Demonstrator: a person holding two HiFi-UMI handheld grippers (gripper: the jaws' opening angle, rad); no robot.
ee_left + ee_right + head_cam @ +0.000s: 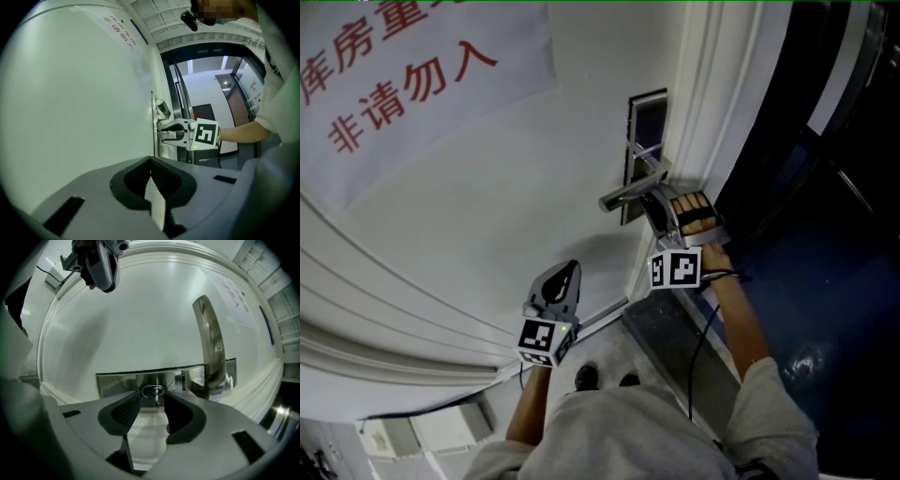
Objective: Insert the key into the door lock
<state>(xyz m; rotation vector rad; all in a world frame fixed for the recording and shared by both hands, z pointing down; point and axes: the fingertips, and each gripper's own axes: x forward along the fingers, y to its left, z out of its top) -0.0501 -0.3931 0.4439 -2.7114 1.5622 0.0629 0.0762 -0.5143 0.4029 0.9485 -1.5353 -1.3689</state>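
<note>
Here, the key (156,398) is seen seated in the door lock (153,390) on the metal plate (117,383), beside the lever handle (212,348). The right gripper's (152,401) jaws are spread wide on either side of the key, clear of it. The left gripper's (151,164) jaws are pressed together, empty, near the door (70,117).

A small silver key (157,400) sits in the oval keyhole (153,390) of the door lock (117,383), a polished steel plate on the white door (140,310) beside the lever handle (212,343).
</note>
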